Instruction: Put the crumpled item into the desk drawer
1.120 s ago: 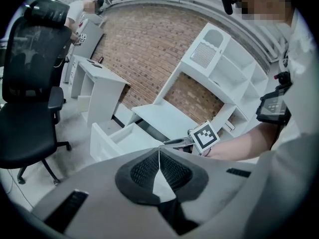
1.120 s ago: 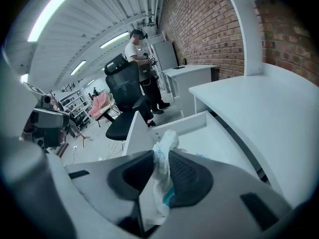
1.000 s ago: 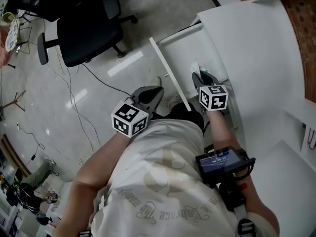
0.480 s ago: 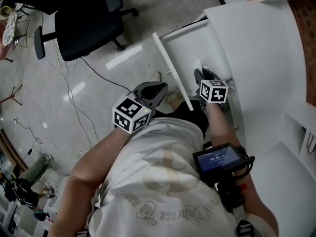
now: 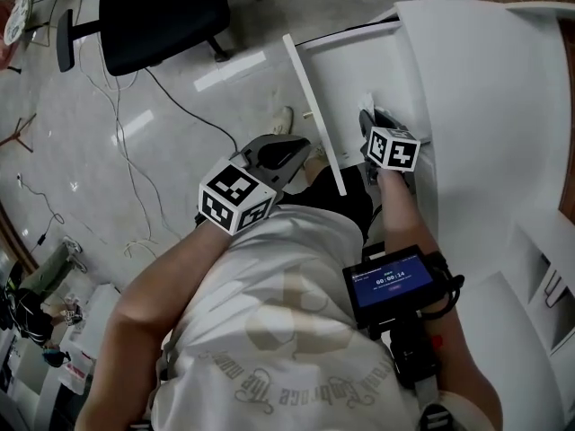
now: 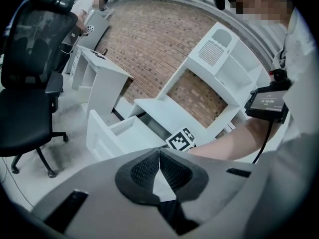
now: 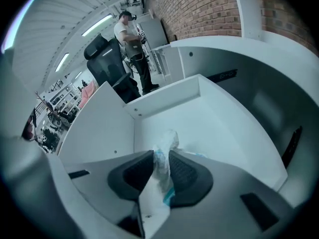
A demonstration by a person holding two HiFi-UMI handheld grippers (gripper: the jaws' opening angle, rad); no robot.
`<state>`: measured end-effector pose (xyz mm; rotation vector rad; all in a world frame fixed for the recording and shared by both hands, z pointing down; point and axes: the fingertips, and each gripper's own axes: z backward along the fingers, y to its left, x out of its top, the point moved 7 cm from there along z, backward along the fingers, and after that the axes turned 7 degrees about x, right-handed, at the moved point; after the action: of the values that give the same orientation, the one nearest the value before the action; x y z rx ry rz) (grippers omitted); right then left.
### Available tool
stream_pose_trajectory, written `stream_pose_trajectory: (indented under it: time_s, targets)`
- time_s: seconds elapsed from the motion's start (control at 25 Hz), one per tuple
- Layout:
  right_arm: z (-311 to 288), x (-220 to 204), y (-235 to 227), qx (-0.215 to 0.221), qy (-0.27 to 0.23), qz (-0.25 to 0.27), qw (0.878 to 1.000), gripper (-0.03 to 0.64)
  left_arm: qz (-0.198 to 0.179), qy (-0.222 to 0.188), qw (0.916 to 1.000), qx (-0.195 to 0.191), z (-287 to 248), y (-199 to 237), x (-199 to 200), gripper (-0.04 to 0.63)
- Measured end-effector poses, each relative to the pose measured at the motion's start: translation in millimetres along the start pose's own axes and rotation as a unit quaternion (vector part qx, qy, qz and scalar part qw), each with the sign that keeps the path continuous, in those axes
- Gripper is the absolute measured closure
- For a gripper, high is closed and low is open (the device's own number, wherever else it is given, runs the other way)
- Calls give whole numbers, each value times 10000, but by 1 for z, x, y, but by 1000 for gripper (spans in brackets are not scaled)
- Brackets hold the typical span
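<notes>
Over the open desk drawer point(image 5: 346, 70), the right gripper point(image 5: 370, 121) has edged farther in during the last second, so release looks close. Its jaws stand narrowly apart, pinching the crumpled item point(image 7: 163, 158) inside the drawer's walls. Left of the drawer, the left gripper point(image 6: 159, 166) is closed and empty.
</notes>
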<state>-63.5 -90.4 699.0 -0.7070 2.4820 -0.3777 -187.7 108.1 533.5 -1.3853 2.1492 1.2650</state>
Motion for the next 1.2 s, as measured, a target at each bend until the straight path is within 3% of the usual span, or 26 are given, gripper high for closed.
stream_pose_trajectory:
  time_s: [0.44, 0.84, 1.2]
  targets:
    - [-48, 12, -29, 57, 397, 362, 9985, 506, 444, -116, 9974, 553, -7, 5, -12, 572]
    - [-68, 28, -41, -114, 358, 662, 9971, 483, 766, -270, 9929, 871, -10, 10, -21, 572]
    - [-73, 17, -37, 89, 626, 756, 9951, 406, 813, -308, 9920, 920, -10, 5, -28, 572]
